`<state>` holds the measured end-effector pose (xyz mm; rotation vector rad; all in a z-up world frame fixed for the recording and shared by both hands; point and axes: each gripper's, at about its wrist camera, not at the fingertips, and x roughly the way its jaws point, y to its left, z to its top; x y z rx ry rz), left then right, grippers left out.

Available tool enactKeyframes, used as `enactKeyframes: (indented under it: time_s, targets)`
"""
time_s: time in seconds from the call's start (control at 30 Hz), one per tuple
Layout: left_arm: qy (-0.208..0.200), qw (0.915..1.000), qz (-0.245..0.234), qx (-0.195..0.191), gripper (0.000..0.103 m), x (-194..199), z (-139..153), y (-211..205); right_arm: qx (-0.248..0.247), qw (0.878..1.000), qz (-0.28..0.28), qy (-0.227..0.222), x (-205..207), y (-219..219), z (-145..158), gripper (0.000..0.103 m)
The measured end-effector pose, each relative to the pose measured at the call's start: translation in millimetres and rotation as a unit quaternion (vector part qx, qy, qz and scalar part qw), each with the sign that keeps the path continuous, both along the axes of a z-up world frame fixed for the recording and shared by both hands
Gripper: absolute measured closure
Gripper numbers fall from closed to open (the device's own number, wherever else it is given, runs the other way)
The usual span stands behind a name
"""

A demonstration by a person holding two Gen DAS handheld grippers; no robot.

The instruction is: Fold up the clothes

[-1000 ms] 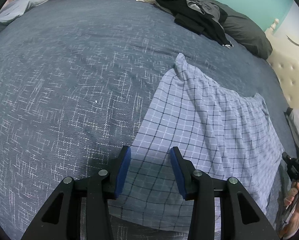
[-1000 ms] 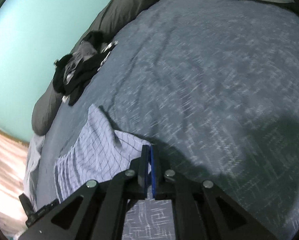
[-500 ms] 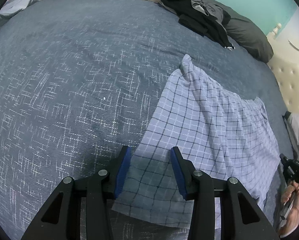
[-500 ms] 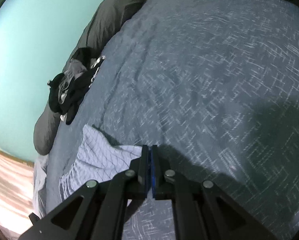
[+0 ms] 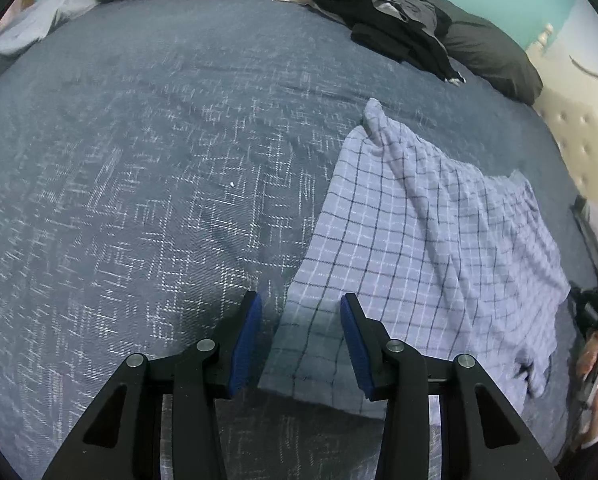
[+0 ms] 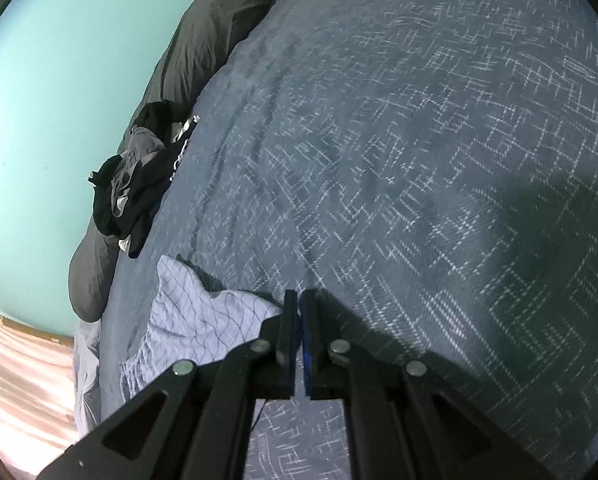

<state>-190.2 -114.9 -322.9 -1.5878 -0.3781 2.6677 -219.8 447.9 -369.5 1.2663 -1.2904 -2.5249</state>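
Right now the checked cloth [image 5: 427, 240] lies spread on the blue bed cover [image 5: 159, 168], off to the right of my left gripper [image 5: 301, 344]. Its near corner sits just in front of that claw, between the two blue pads [image 5: 245, 344]. The pads are wide apart and hold nothing. The cloth's long way runs from that near corner up and away toward the far bump by the dark pillow [image 5: 487, 56]. It has soft wrinkles and does not lie flat.

My right gripper [image 6: 299, 332] is at the cloth's other side. In its own view the fingers are pressed close together, with only a thin gap. The cloth [image 6: 203, 316] reaches right up to the left finger, but I cannot tell if any of it is caught between the pads. In the left view I can see a hand [image 5: 597, 364] at the right edge, just past the cloth's right side.

So the left claw is the nearer one to the near corner. It points forward and low, looking along the bed. I think the corner is the spot that matters: the claw would need to go a little right and forward to close on it.

A heap of dark clothes [image 5: 383, 12] lies far off by the pillow.
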Motion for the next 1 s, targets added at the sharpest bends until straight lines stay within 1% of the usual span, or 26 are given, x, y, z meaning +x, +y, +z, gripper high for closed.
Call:
enactKeyframes:
  time_s: [0.13, 0.23, 0.3, 0.4, 0.43, 0.6, 0.83, 1.0]
  targets:
    - [-0.008, 1.0, -0.004, 0.002, 0.06, 5, -4, -3, -0.013, 1.0, -0.003, -0.001, 2, -3, -1, 0.101]
    - [-0.008, 0.9999, -0.006, 0.0, 0.071, 8, -5, -5, -0.026, 1.0, -0.008, -0.012, 4, -3, -8, 0.1]
    - [-0.007, 1.0, -0.007, -0.001, 0.089, 10, -3, -6, -0.029, 0.999, -0.009, -0.013, 4, -5, -9, 0.1]
    - [-0.004, 1.0, -0.007, -0.002, 0.099, 14, -1, -7, -0.024, 1.0, -0.006, -0.012, 4, -7, -7, 0.1]
    - [-0.003, 1.0, -0.008, -0.002, 0.101, 15, 0, -8, -0.022, 1.0, -0.005, -0.011, 4, -8, -7, 0.1]
    - [0.001, 1.0, -0.009, -0.003, 0.102, 21, 4, -10, -0.021, 1.0, -0.007, -0.011, 4, -11, -7, 0.1]
    - [0.038, 0.9989, 0.005, -0.027, 0.102, 31, 27, -23, -0.021, 1.0, -0.008, -0.007, 4, -13, -4, 0.099]
    - [0.028, 0.9991, 0.024, -0.023, 0.102, 38, 20, -44, -0.02, 1.0, -0.006, -0.006, 3, -16, -3, 0.099]
